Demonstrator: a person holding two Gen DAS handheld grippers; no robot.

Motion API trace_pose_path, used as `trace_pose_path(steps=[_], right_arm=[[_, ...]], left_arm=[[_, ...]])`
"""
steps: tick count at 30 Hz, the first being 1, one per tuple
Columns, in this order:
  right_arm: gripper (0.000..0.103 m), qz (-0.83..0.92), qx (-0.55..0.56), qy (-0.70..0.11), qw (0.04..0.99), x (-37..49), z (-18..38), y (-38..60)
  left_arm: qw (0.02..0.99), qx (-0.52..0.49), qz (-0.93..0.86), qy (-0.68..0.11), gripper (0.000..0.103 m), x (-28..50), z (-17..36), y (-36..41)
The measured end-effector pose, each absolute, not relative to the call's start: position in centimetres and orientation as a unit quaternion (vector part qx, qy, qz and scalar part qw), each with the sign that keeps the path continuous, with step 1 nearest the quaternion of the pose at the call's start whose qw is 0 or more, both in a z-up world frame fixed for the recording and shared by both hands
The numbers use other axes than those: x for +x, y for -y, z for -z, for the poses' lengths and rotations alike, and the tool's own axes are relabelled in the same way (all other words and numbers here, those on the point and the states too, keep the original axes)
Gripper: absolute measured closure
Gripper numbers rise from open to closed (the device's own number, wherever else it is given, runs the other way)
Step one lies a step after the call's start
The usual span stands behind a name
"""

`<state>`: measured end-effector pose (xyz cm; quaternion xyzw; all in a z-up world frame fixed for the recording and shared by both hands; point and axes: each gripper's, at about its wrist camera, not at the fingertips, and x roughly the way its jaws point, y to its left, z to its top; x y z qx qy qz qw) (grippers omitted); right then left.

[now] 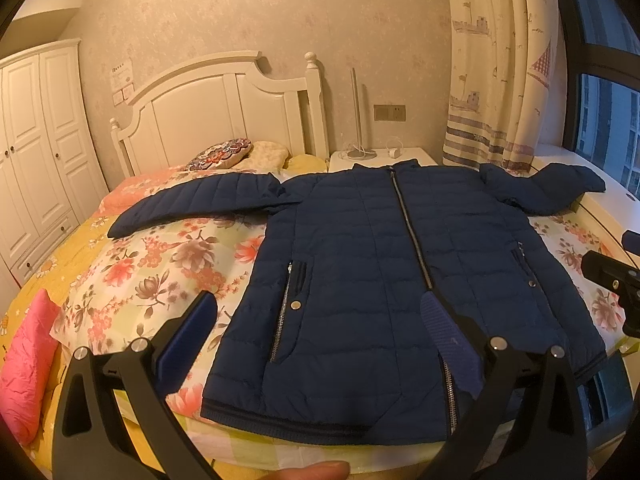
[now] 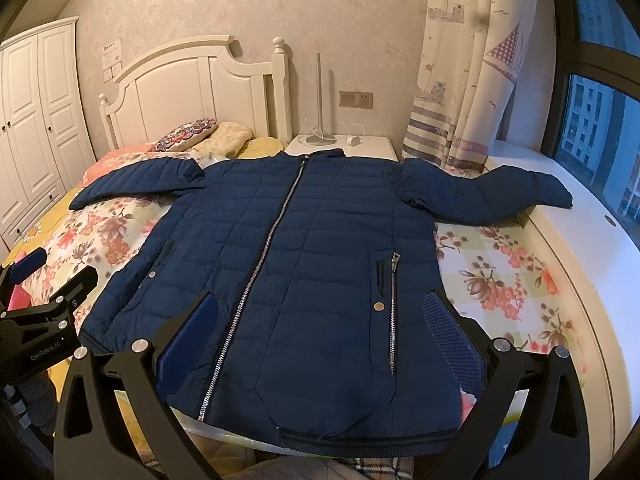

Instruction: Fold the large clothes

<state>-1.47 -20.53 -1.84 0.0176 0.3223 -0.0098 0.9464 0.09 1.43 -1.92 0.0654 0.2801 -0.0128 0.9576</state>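
Two grippers are held above the near end of a bed (image 1: 132,264), each with its fingers spread wide and nothing gripped between them. A navy quilted jacket (image 1: 360,264) is laid flat, front up and zipped, on the floral bedspread (image 2: 500,264), with its collar toward the white headboard (image 1: 208,108) and its ribbed hem at the near edge of the mattress. Both sleeves are stretched outward; the one on the window side is draped onto the white ledge (image 2: 568,240) beside the bed. The left gripper (image 1: 324,344) is seen over the hem, one blue pad over the bedspread beside the jacket and the other over the zipper. The right gripper (image 2: 332,340) is seen over the lower front of the jacket, with the silver zipper and a pocket zip framed between its pads. A pink cushion (image 1: 28,364) is seen at the near left edge of the bed, pillows (image 2: 208,138) by the headboard, a white nightstand (image 2: 344,148) beyond the collar, and a patterned curtain (image 2: 468,80) by the window.
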Motion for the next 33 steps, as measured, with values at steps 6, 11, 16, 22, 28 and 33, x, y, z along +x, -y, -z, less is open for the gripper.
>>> trace_pose_path(steps=[6, 11, 16, 22, 28, 33], right_arm=[[0.004, 0.01, 0.021, -0.327, 0.945, -1.2, 2.2, 20.7], [0.004, 0.01, 0.025, -0.325, 0.945, -1.1, 2.1, 21.0], [0.004, -0.013, 0.058, -0.305, 0.95, -0.8, 2.8, 22.5], [0.004, 0.024, 0.108, -0.343, 0.933, 2.5, 7.0, 27.8], [0.004, 0.118, 0.162, -0.384, 0.901, 8.2, 10.6, 37.7], [0.004, 0.198, 0.17, -0.378, 0.888, 14.8, 11.9, 45.8]], left_arm=[[0.956, 0.068, 0.014, -0.285, 0.002, 0.1, 2.1, -1.3], [0.958, 0.072, 0.021, -0.277, 0.002, -0.1, 1.3, -0.4], [0.957, 0.069, 0.045, -0.279, 0.002, 2.0, 1.8, 0.6], [0.927, 0.118, 0.021, -0.354, 0.002, 11.8, 7.3, 2.3], [0.889, 0.152, 0.018, -0.431, 0.002, 23.1, 11.5, 4.2], [0.885, 0.147, 0.009, -0.441, 0.002, 29.9, 12.9, 4.8]])
